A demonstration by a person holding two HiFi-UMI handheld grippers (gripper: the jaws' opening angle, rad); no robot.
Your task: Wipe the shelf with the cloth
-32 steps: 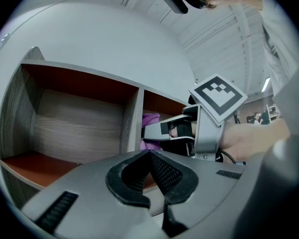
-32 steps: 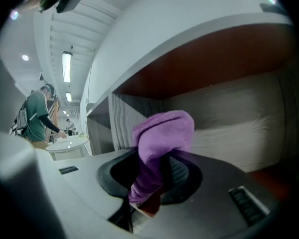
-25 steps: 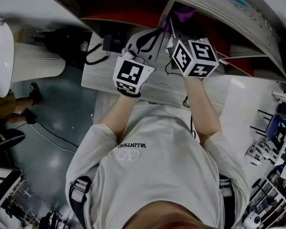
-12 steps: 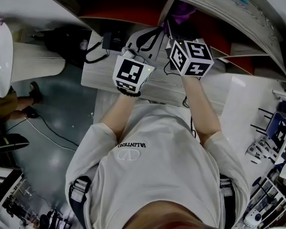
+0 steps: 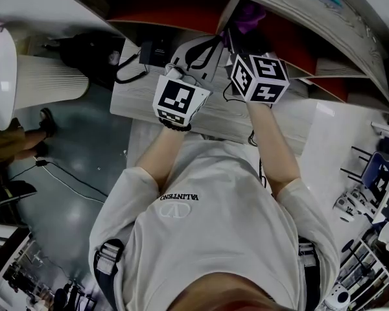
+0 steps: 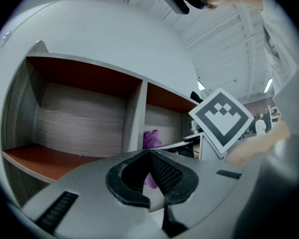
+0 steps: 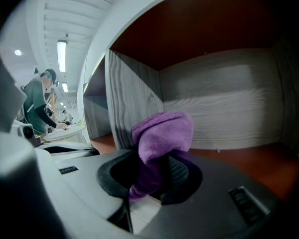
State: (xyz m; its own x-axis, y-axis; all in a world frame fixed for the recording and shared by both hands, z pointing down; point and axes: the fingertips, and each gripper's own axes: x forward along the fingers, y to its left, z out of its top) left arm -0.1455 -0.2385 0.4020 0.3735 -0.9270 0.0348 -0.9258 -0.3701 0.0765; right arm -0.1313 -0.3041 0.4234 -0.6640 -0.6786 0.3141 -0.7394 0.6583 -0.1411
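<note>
A purple cloth (image 7: 162, 133) is pinched in my right gripper (image 7: 154, 171), which is shut on it. The cloth bunches up above the jaws, in front of the grey upright divider (image 7: 129, 108) of the shelf (image 7: 249, 158), over the red-brown board of the right compartment. In the head view the right gripper (image 5: 259, 76) reaches into the shelf, and the cloth (image 5: 249, 15) shows just beyond it. My left gripper (image 5: 179, 102) hangs lower and to the left, outside the shelf. Its jaws (image 6: 150, 156) are shut with nothing in them, facing the left compartment (image 6: 45, 158). The cloth (image 6: 150, 138) shows past the divider.
Black cables and a black box (image 5: 155, 54) lie on the grey tabletop (image 5: 136, 102) under the shelf. A white round table (image 5: 0, 76) stands at far left. Racks of equipment (image 5: 369, 193) stand at right. Someone in green (image 7: 40, 103) works at a distant table.
The right gripper has shifted slightly left and further into the shelf with the cloth. The left gripper has stayed put.
</note>
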